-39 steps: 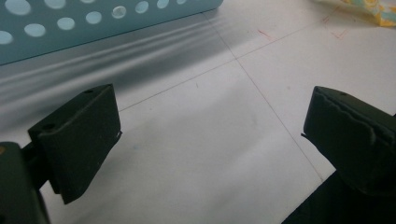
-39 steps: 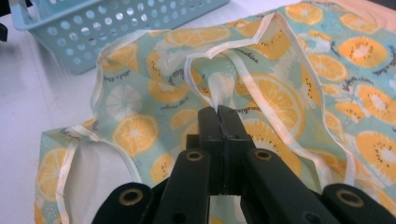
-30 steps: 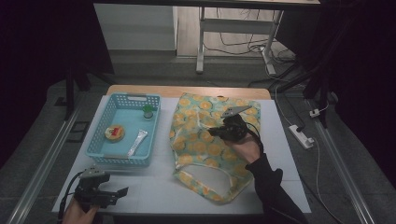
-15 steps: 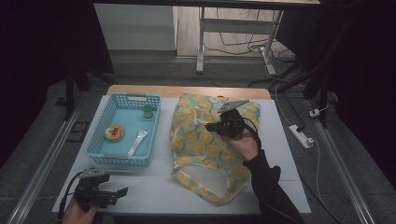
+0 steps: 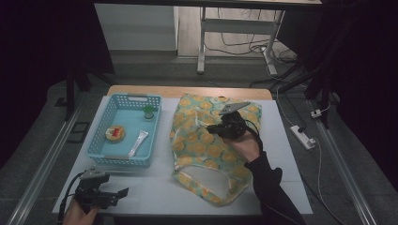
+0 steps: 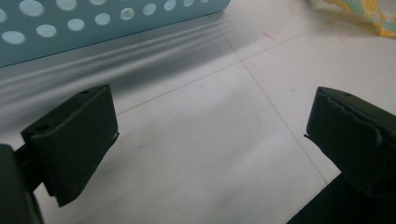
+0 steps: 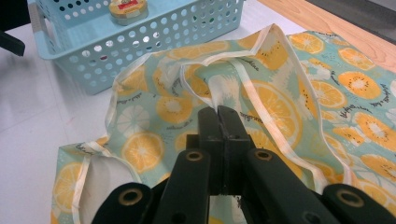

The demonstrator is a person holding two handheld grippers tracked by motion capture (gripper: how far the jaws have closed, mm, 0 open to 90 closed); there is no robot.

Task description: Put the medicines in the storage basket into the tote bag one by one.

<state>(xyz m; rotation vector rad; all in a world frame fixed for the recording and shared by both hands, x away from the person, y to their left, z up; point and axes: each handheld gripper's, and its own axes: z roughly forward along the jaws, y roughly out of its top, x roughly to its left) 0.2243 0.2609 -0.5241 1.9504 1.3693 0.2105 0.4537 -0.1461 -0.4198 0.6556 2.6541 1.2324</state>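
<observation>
Your right gripper (image 5: 217, 127) sits over the middle of the cloth bag (image 5: 206, 145), the one with orange slices printed on it. Its jaws are pressed together, and in the right gripper view they seem to pinch a fold of the cloth, with the bag (image 7: 280, 102) bunched up just past the tips. I cannot tell for sure how much cloth is caught.

Your left gripper (image 5: 119, 193) rests low near the front edge of the table, well apart from the bag. Its jaws stand apart with nothing between them.

The bag lies flat on the right half of the table, its open mouth toward you. It looks like the job is only starting. The bag is not lifted or opened yet. The blue basket (image 5: 101, 136) beside it has a small round tin (image 5: 115, 133), a little green-topped bottle (image 5: 149, 112) and a white tube (image 5: 138, 143) inside. If these go into the bag, all of that is left to do.

The table (image 5: 155, 187) is white with thin lines on it, and a wooden strip (image 5: 187, 91) runs along the far edge. The room is dark. The floor is grey, with cables and a white power strip (image 5: 304, 137) at the right.
</observation>
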